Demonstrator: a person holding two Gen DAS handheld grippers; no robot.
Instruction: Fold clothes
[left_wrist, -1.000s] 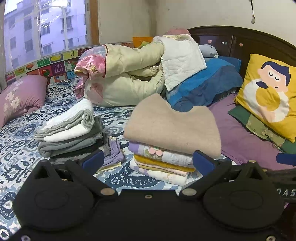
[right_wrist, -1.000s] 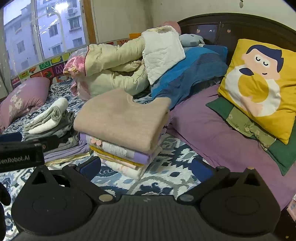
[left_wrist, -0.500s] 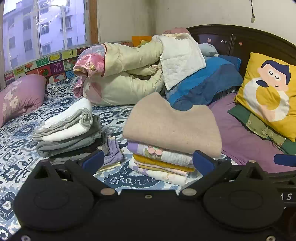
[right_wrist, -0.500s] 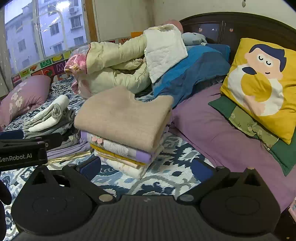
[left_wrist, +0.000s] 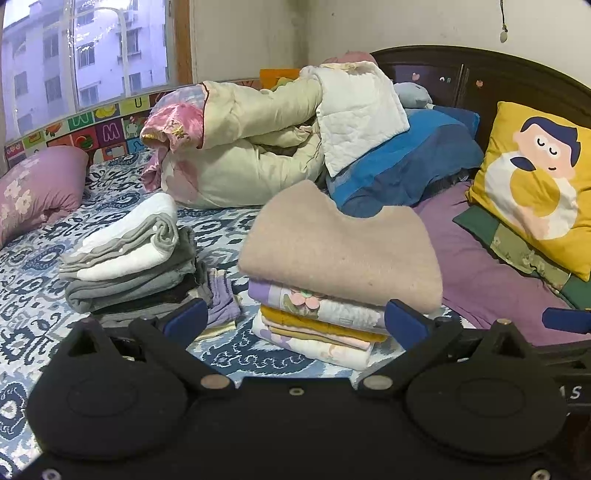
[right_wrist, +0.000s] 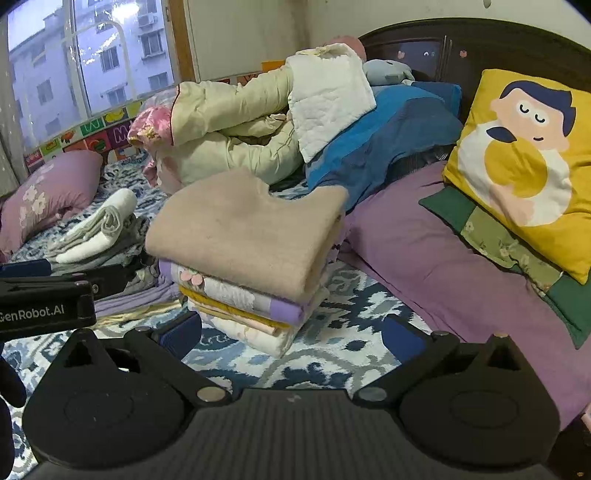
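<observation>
A beige folded garment tops a stack of folded clothes on the patterned bed. To its left lies a second pile of grey and white folded clothes. My left gripper is open, low in front of the stack, with nothing between its blue fingertips. My right gripper is open too, in front of the stack's right corner, and holds nothing. The left gripper's side shows at the left edge of the right wrist view.
A heap of cream and blue quilts lies behind the stacks. A yellow cartoon cushion leans on the dark headboard over a purple sheet. A purple pillow sits left under the window.
Both grippers have drifted slightly; the stack sits a little further left in the left view and a little further right in the right view. Both stay open and hold nothing.
</observation>
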